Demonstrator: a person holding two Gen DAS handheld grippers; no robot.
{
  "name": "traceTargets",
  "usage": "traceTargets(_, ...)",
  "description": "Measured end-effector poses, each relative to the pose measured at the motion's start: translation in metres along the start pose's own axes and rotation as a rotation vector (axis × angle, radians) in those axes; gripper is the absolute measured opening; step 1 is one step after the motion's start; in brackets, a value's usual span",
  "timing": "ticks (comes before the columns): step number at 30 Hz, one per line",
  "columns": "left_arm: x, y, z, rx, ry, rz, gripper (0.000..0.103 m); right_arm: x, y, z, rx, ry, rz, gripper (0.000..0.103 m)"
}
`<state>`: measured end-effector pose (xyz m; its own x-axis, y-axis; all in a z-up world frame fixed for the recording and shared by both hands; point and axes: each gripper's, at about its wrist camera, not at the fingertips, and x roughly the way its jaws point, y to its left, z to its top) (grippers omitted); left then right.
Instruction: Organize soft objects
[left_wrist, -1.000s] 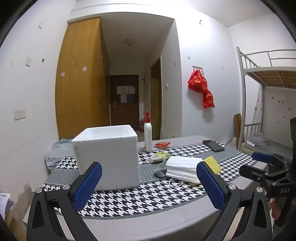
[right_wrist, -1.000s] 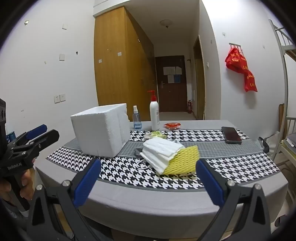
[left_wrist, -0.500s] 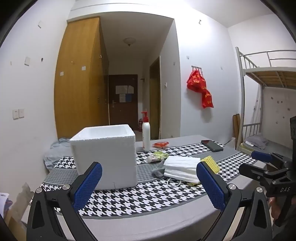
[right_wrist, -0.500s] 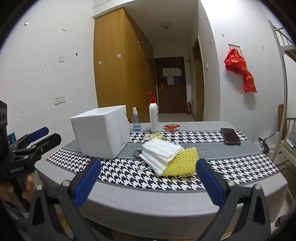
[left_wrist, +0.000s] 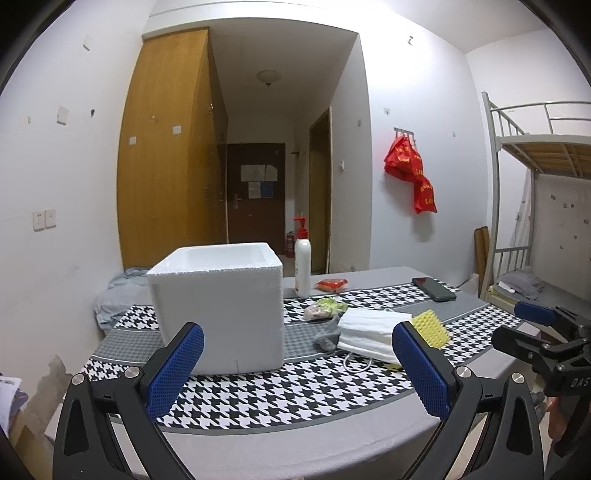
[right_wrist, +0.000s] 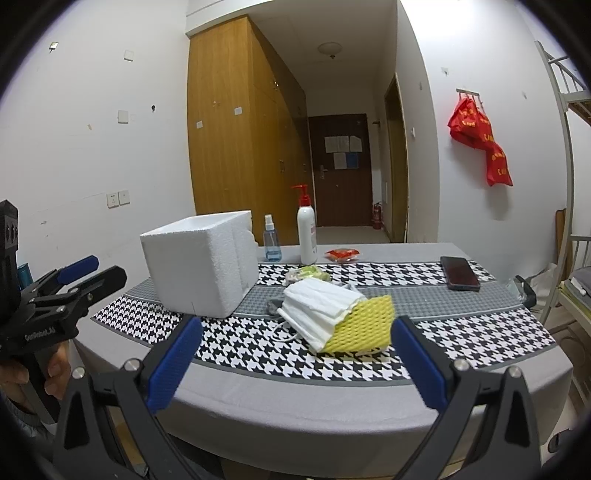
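A stack of white face masks lies on a yellow sponge mid-table, with a grey cloth and a pale green and pink soft bundle behind it. The masks and sponge also show in the left wrist view. An open white foam box stands to their left. My left gripper is open and empty, short of the table's front edge. My right gripper is open and empty, short of the edge, facing the sponge.
A white pump bottle, a small blue spray bottle, a red packet and a black phone sit toward the back on the houndstooth cloth. A bunk bed stands at right.
Both views have shifted very slightly; the table things look a touch closer. Both grippers stay open and nothing on the table has moved.
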<state>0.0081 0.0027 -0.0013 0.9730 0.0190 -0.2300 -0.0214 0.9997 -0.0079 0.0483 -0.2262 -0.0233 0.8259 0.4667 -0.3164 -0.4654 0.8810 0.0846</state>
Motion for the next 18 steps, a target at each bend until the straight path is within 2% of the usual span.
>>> traceTargets(18, 0.0020, 0.0022, 0.0017, -0.002, 0.014, 0.019, 0.102, -0.0030, 0.0016, 0.0009, -0.004, -0.004, 0.000, 0.103)
